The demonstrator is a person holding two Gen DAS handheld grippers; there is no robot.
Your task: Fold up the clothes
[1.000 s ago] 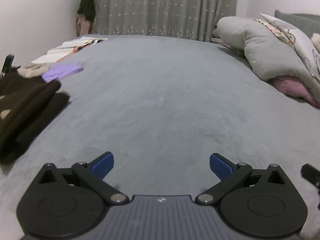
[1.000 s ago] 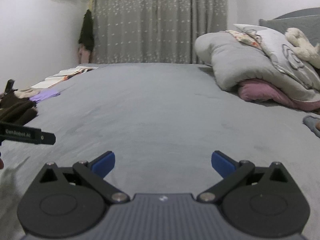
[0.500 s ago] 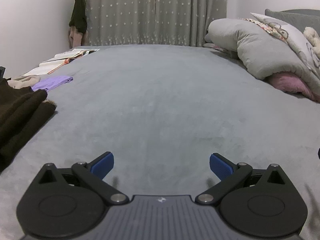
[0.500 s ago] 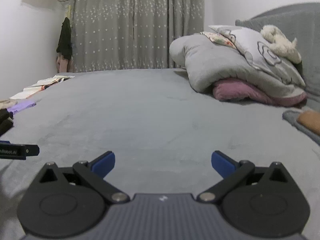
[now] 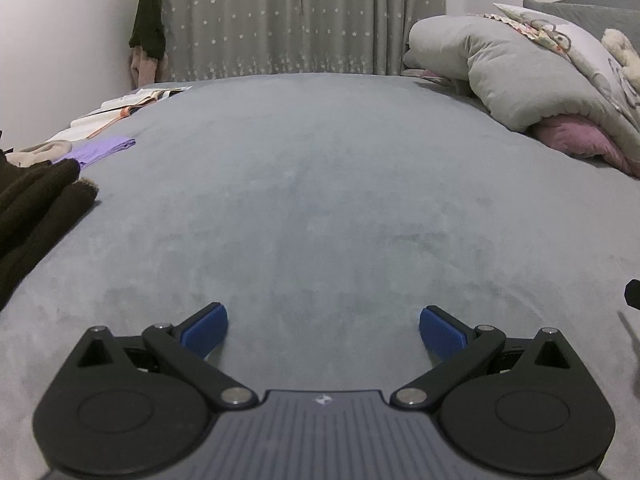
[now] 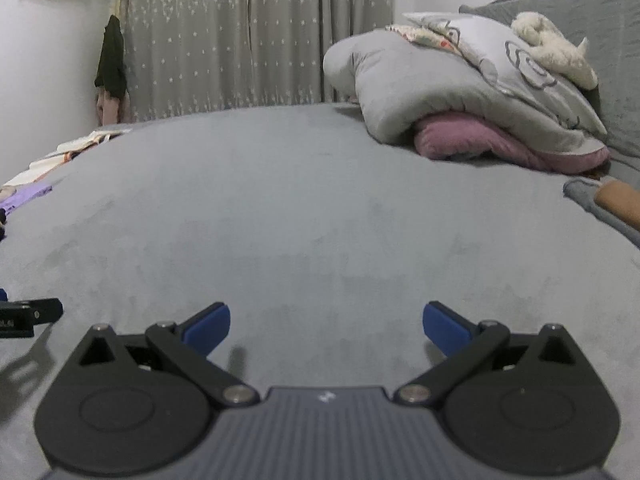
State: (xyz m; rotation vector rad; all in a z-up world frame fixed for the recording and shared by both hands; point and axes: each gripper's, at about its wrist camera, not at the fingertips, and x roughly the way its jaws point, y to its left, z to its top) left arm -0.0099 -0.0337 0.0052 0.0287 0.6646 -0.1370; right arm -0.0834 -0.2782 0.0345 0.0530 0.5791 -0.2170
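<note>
— Hovering low over the bed, are they?

— Yes. The left gripper hangs just above the grey cover with its jaws spread wide and nothing between the blue pads. The right gripper hangs over the same cover, jaws equally wide, also empty.

— Where are the clothes?

— At the left edge of the bed, well apart from both grippers. In the left wrist view a dark brown garment lies in thick folds at the frame's left side. Just behind it sits a flat purple garment, with a cream piece beside that. Farther back along the same edge lies a white cloth with orange trim.

— And on the other side?

— A rolled grey duvet is piled on a pink pillow at the head of the bed, with a patterned pillow and a fluffy white toy on top. A grey starred curtain hangs behind the bed, and a dark garment hangs on the wall beside it.

— Do the grippers see each other?

— Partly: a black piece of the left one shows at the left border of the right wrist view.
</note>
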